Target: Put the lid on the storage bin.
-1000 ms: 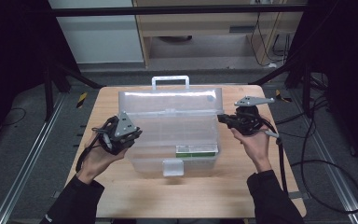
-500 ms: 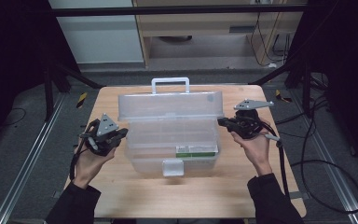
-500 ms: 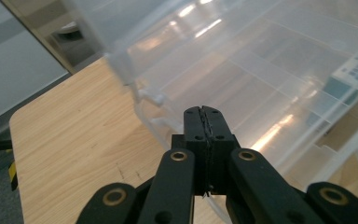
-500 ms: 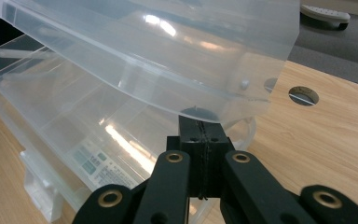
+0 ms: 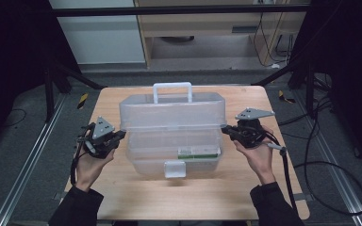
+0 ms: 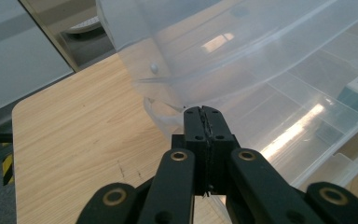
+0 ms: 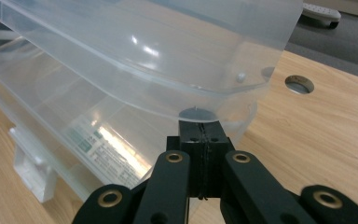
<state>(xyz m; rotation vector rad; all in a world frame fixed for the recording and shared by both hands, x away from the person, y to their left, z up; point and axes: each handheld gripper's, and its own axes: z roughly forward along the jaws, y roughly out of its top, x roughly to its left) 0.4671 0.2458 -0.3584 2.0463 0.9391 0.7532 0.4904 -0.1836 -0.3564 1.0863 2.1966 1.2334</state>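
My left tool (image 5: 119,136) and right tool (image 5: 226,130), both pinched closed and empty, flank the clear box (image 5: 172,141) mid-surface (image 5: 217,197), tips at its lid's (image 5: 172,113) side edges; contact is hard to judge.

Light wood-grain surface (image 5: 122,193), rectangular with rounded corners, standing on dark grey floor (image 5: 28,127). One round cable hole (image 7: 299,84) in the surface near the box's right end. Directly on the surface: a clear plastic storage box (image 5: 169,157) near the middle, lid (image 5: 172,110) raised and tilted, white handle (image 5: 172,89) at the far side, front latch (image 5: 174,168) toward the person. Inside it lies a green-and-white labelled pack (image 5: 198,151).
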